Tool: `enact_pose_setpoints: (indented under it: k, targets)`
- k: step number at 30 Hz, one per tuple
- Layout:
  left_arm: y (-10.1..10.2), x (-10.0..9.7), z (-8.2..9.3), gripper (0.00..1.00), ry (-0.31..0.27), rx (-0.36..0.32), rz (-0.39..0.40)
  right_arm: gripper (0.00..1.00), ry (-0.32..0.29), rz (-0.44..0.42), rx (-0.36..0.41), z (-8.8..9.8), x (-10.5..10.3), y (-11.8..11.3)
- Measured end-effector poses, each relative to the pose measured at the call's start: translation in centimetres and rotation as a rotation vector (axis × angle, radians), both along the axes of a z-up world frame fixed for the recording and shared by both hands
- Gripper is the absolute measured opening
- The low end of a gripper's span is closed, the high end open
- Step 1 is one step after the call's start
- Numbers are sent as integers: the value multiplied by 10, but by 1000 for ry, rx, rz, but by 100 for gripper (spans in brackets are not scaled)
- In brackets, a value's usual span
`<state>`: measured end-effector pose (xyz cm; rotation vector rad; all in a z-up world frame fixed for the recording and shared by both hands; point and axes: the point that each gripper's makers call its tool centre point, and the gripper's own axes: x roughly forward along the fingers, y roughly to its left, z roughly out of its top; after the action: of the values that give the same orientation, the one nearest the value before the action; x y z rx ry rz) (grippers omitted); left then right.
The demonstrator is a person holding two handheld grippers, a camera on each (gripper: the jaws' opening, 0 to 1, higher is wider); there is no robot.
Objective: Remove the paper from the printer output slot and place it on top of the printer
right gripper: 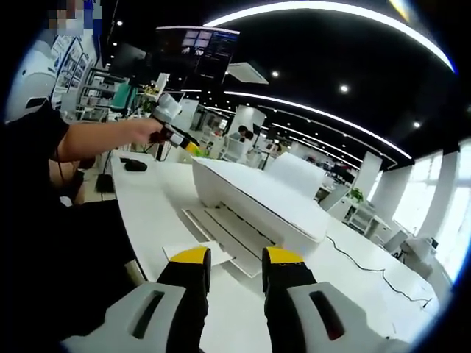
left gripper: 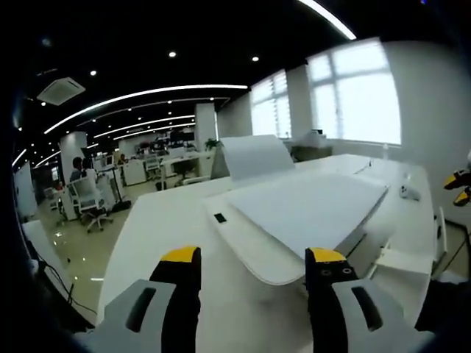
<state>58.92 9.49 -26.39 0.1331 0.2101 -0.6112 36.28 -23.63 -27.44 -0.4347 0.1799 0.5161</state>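
Paper point(right gripper: 197, 252) lies as a white sheet at the front of the printer point(right gripper: 257, 198), poking out past the ribbed output tray onto the worktop point(right gripper: 147, 206), just ahead of the right tongs point(right gripper: 236, 257) in the right gripper view. Those tongs hang above it with their yellow-tipped jaws a narrow gap apart and nothing between them. They have not yet touched the sheet.

In the left gripper view the left tongs point(left gripper: 254, 259) hover over the printer's flat white lid point(left gripper: 309, 206), jaws wide apart and empty; the raised rear paper support point(left gripper: 254, 154) stands behind the lid. The person's arm point(right gripper: 103, 140) reaches across the worktop in the right gripper view, holding that other tool above the far end of the printer.

Judging from this, the sheet is still to be taken, and the risks sit in the pinch. A single flat sheet gives little edge to grip, so the jaws may close on the worktop or tray and skid, or crease the corner. Pulling at an angle could snag it on the tray ribs and tear it. Once lifted, the limp sheet may droop and catch the printer's front edge, or slide off the smooth lid if released too near the rim. The cable point(right gripper: 368, 265) on the worktop beside the printer lies well apart from the path.
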Motion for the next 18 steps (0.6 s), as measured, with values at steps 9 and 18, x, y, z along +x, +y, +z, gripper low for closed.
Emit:
enact_pose_setpoints:
  k: [9,18]
  targets:
    - [4,7,1,61,-1,-11,-6,28,28,17,23,-4,6,2]
    - [19,-6,-2,54,-34,44,8,28,24,-4,23,-7,10,-1]
